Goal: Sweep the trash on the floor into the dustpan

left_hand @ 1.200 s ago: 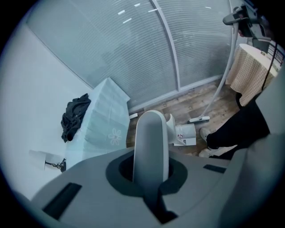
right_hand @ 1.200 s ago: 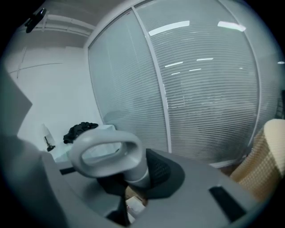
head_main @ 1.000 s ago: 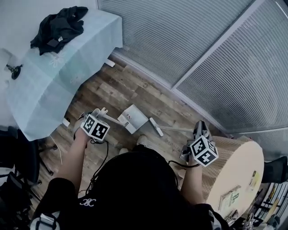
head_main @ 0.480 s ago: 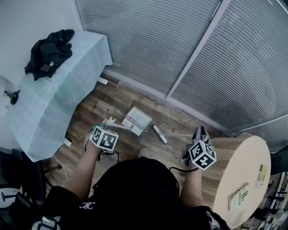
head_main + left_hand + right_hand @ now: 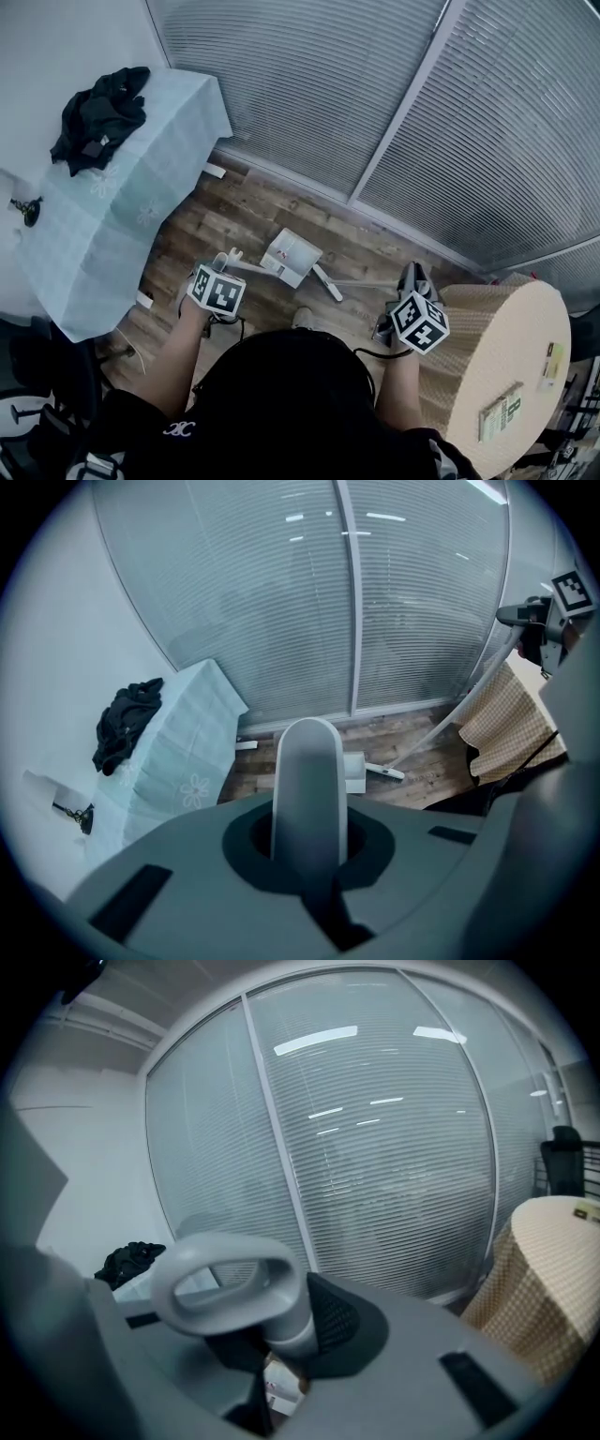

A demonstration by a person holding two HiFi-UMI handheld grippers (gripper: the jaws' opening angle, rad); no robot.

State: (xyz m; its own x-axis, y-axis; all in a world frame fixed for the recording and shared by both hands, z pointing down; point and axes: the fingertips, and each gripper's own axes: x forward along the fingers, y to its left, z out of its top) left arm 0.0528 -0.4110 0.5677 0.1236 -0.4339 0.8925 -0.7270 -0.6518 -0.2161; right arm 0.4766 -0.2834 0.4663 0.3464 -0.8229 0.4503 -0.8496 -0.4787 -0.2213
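Observation:
A white dustpan (image 5: 292,256) rests on the wood floor, and its long handle (image 5: 246,267) runs back to my left gripper (image 5: 222,266), which is shut on it. In the left gripper view the grey handle (image 5: 308,785) stands between the jaws, with the dustpan (image 5: 354,772) beyond it. The white broom head (image 5: 327,281) lies just right of the pan. Its thin pole (image 5: 370,281) leads to my right gripper (image 5: 410,282), shut on the looped grey grip (image 5: 227,1284). A small dark speck shows on the pan; I cannot make out other trash.
A table under a pale blue cloth (image 5: 112,197) with a black garment (image 5: 98,117) stands at the left. On the right is a round table with a checked cover (image 5: 497,366). A glass wall with blinds (image 5: 375,103) bounds the far side. A cable (image 5: 139,352) lies by the left table.
The head camera has shifted, so the whole scene sits a little differently. The broom head now lies slightly closer to the dustpan. Both grippers keep their hold on the handles.

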